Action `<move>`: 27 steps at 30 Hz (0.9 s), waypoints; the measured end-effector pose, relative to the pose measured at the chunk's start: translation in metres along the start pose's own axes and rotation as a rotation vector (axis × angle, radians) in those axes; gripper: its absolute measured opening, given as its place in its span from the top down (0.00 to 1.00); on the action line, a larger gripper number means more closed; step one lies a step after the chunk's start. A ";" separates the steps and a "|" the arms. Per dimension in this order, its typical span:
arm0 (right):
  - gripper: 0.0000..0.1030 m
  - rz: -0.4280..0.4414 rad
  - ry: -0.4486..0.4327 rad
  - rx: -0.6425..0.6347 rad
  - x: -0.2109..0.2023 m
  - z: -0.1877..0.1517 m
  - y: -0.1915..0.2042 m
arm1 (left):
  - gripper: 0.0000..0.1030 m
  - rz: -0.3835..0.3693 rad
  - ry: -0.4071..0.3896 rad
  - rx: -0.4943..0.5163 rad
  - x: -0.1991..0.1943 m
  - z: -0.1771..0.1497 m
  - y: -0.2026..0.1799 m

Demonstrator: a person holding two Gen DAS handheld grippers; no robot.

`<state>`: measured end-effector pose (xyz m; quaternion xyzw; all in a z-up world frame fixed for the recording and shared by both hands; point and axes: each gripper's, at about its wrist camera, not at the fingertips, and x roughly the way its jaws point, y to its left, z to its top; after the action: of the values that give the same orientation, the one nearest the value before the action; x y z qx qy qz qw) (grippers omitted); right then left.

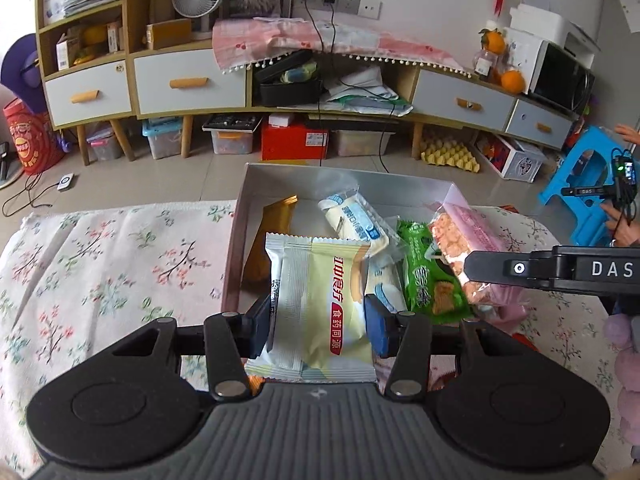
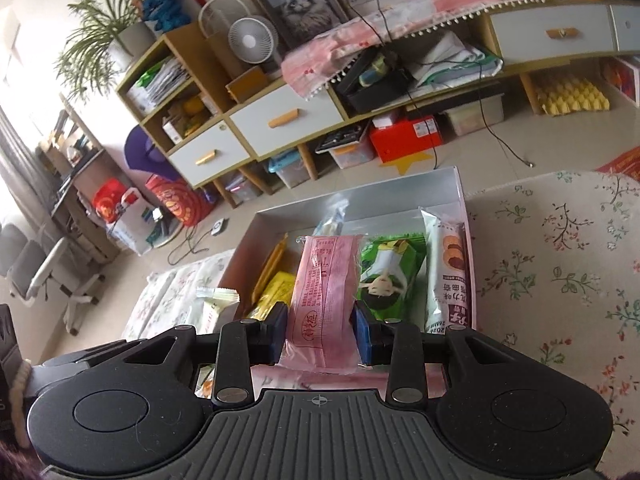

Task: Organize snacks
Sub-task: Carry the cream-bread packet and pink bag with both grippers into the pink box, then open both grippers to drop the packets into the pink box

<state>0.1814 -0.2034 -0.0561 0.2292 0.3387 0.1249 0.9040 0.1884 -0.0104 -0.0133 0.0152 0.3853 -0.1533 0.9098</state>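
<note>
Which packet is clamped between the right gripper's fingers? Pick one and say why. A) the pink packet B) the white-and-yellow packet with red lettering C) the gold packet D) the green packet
A: in the right wrist view the right gripper has both fingers pressed on the pink packet, while the green packet lies beside it in the box.

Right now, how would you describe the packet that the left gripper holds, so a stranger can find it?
Look at the open box on the flowered cloth. At its near edge, the left gripper clamps a pale yellow-and-white packet. Only this packet carries red Chinese lettering on a red band; beside it lies a green packet.
</note>
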 end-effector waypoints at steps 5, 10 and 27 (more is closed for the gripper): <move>0.67 0.003 0.002 0.022 0.012 0.004 -0.003 | 0.56 -0.001 -0.006 0.014 0.009 0.003 -0.002; 0.67 0.004 0.003 0.020 0.020 0.011 0.002 | 0.56 0.008 0.002 0.019 0.015 0.004 -0.003; 0.66 -0.029 0.001 -0.008 0.037 0.027 0.017 | 0.56 0.047 0.007 0.018 0.024 0.008 0.007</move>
<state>0.2257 -0.1835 -0.0499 0.2205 0.3418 0.1134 0.9065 0.2115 -0.0108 -0.0251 0.0329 0.3867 -0.1354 0.9116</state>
